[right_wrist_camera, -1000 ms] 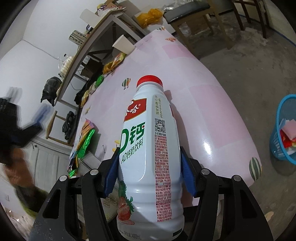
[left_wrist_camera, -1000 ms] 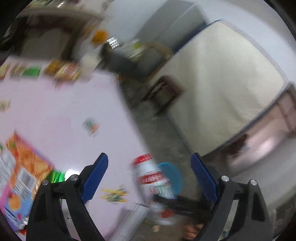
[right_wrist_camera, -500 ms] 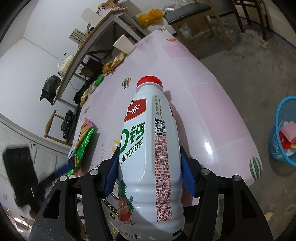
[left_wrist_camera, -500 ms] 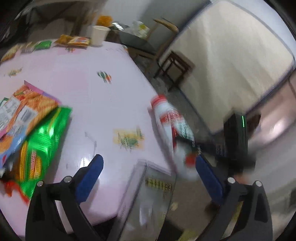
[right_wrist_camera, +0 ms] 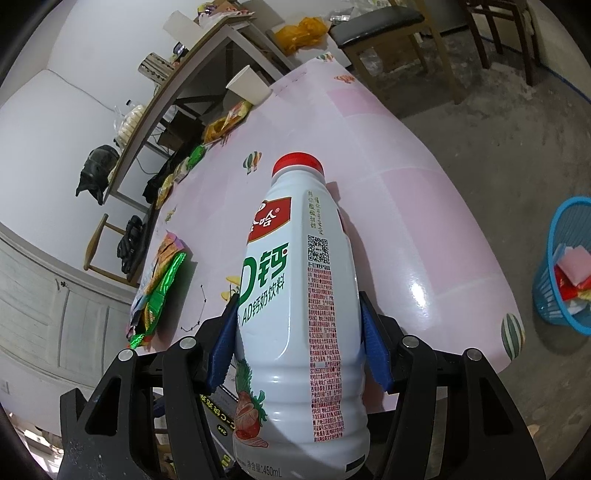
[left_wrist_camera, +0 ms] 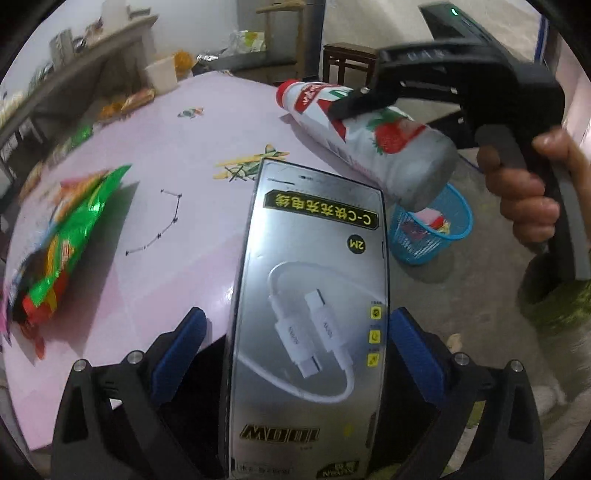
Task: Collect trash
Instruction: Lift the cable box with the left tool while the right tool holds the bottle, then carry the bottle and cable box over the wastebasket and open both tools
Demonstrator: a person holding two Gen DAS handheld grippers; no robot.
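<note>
My right gripper (right_wrist_camera: 298, 336) is shut on a white milk-drink bottle (right_wrist_camera: 299, 306) with a red cap, held above the pink table's (right_wrist_camera: 399, 192) near edge. The bottle also shows in the left wrist view (left_wrist_camera: 369, 136), with the right gripper's black body (left_wrist_camera: 461, 77) around it. My left gripper (left_wrist_camera: 295, 339) stands open around a silver cable box (left_wrist_camera: 314, 314) that juts over the table edge; its blue pads are apart from the box sides. A blue trash basket (right_wrist_camera: 565, 266) with wrappers stands on the floor to the right and shows in the left wrist view (left_wrist_camera: 432, 229).
Green and orange snack bags (left_wrist_camera: 62, 236) lie at the table's left. A paper cup (right_wrist_camera: 249, 86) and more wrappers (right_wrist_camera: 221, 123) sit at the far end. Chairs (right_wrist_camera: 388, 33) and a shelf (right_wrist_camera: 177, 77) stand beyond the table on a concrete floor.
My left gripper swung round and came in over the silver cable box, which now lies between its open fingers. The right gripper with the bottle has stayed still.
</note>
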